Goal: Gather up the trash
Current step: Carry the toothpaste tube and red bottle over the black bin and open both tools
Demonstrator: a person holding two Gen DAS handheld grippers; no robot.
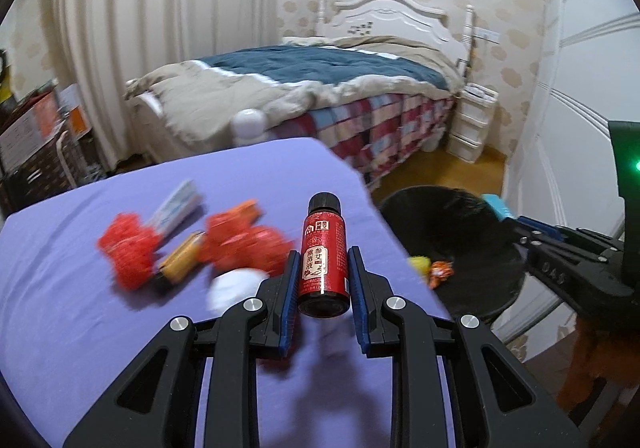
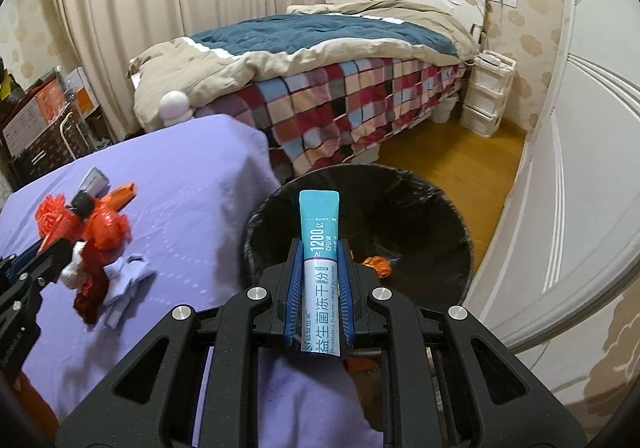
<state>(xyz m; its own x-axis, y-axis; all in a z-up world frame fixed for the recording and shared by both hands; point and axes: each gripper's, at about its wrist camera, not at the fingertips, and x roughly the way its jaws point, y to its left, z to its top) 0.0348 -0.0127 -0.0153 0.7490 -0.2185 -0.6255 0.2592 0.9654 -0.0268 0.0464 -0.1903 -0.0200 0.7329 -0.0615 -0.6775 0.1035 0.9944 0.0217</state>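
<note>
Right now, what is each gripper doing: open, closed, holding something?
Left gripper: closed on the red bottle.
Right gripper: closed on the probiotic powder sachet, over the black trash bin.
</note>
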